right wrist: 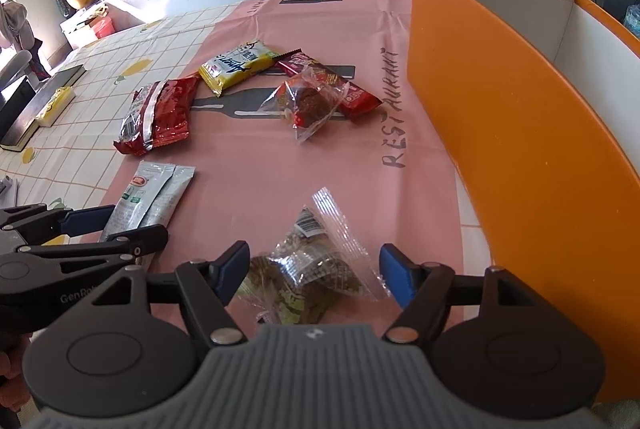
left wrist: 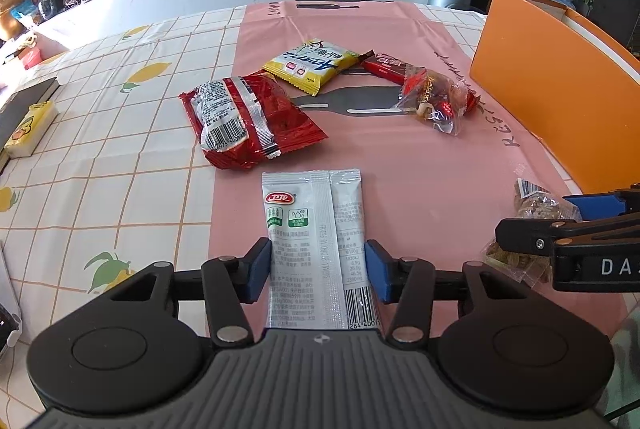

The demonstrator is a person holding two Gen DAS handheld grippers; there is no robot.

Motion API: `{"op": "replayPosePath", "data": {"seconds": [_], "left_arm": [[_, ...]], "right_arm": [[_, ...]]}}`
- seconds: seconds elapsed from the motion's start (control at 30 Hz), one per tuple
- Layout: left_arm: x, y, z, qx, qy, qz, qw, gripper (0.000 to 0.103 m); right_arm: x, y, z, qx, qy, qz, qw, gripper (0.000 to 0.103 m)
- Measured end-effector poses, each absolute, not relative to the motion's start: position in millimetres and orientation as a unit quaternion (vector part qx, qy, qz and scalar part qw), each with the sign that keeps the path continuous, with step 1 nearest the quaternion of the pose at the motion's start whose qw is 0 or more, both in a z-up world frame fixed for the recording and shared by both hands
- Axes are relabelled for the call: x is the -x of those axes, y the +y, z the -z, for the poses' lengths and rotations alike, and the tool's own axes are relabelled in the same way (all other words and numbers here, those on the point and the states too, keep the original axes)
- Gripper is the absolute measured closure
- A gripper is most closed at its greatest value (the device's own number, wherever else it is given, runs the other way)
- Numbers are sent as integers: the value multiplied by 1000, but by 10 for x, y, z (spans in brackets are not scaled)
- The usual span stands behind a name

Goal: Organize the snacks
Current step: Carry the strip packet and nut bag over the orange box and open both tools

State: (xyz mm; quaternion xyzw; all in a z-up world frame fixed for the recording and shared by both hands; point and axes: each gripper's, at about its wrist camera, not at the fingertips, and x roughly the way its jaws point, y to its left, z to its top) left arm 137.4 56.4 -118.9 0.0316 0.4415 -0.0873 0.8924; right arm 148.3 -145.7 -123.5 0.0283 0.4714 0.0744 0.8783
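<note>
Two hand-held tools over scattered snack packets on a tabletop, an orange box waiting at the right.

In the left wrist view, the left tool (left wrist: 318, 269) sits low in the frame with its blue pads closed against both long edges of a silver-grey sachet (left wrist: 316, 229), which lies flat on the pink mat (left wrist: 400, 157). In the right wrist view, the right tool (right wrist: 314, 275) is at bottom centre, its jaws spread wide around a clear bag of brown snacks (right wrist: 310, 265), pads not touching it. The orange box (right wrist: 500, 117) fills the right side, its inside white. A red packet (right wrist: 160, 113), a yellow packet (right wrist: 236, 67) and two more wrapped snacks lie mid-frame. The step in hand looks like picking up; next, lifting the sachet and carrying it toward the box seems likely.
</note>
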Motion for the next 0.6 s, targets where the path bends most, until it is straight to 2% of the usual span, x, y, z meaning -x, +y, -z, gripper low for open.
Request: {"op": "replayPosePath", "data": {"seconds": [0.37,0.6], "left_arm": [[-1362,670,1143,26,447,80,891,49],[-1283,607,1061,26,444,86,892,49]], "right_arm": [[-1388,-1494,1233,-16,479,-100,872,27],[-1399,-1550,1294,-42,469,-111,875,50]]}}
